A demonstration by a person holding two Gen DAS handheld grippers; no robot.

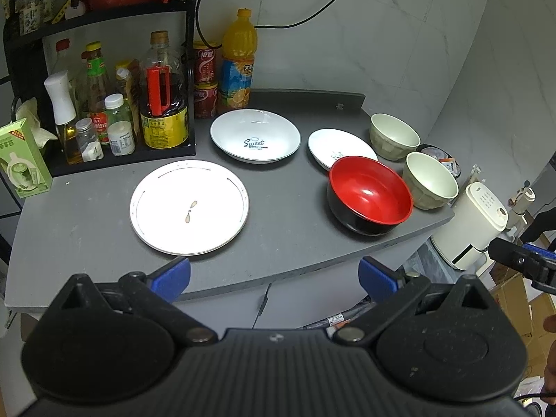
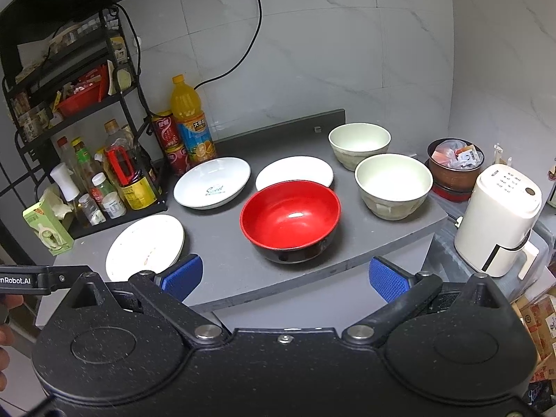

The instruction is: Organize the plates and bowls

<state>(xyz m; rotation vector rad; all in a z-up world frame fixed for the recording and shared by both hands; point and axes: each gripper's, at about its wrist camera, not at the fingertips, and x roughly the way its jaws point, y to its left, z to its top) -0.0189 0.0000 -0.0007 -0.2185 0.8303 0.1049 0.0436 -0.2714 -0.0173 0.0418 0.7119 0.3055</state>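
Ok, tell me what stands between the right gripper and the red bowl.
Nothing visible does. The right gripper is open and hangs off the front edge of the grey counter, with only bare counter between it and the red bowl. The flat plate lies off to its left.

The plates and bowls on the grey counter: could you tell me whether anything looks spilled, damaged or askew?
Nothing looks broken or spilled. The one oddity is the red bowl, whose rim overlaps the small white plate behind it in both views; whether they touch is unclear. The flat plate bears a small brown mark, probably a printed motif.
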